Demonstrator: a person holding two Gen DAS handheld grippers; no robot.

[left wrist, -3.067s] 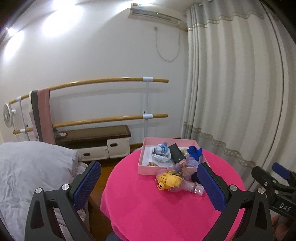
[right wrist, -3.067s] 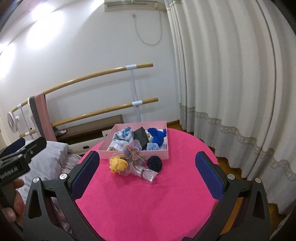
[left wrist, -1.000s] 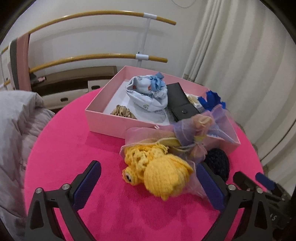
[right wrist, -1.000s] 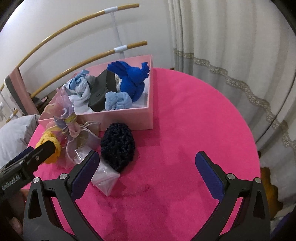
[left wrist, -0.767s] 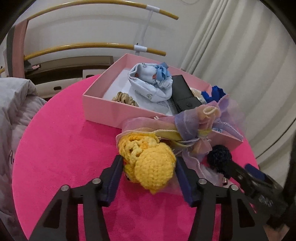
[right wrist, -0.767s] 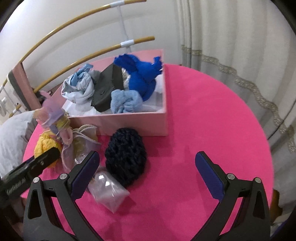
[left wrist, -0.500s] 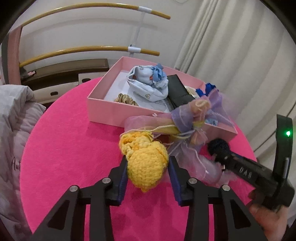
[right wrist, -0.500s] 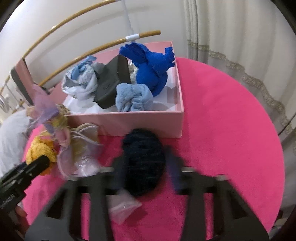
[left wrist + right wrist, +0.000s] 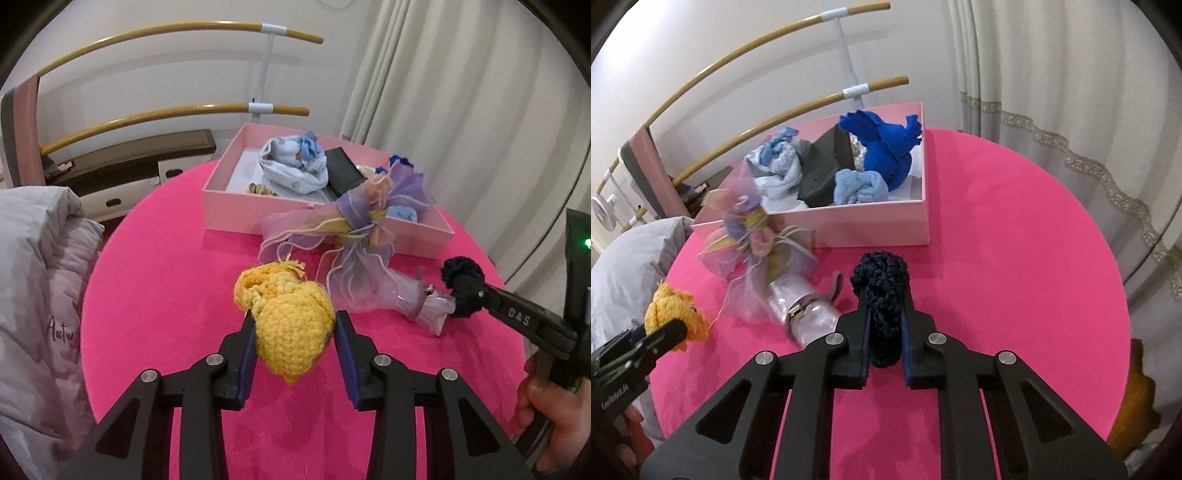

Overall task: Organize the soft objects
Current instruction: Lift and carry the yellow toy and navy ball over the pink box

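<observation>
pink table (image 9: 166, 258), ribboned pouch (image 9: 354, 236) between tongs

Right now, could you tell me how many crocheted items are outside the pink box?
2. The yellow crocheted item sits between the left gripper jaws; the navy crocheted item sits between the right gripper jaws. Others may hide behind the organza bag.
</observation>
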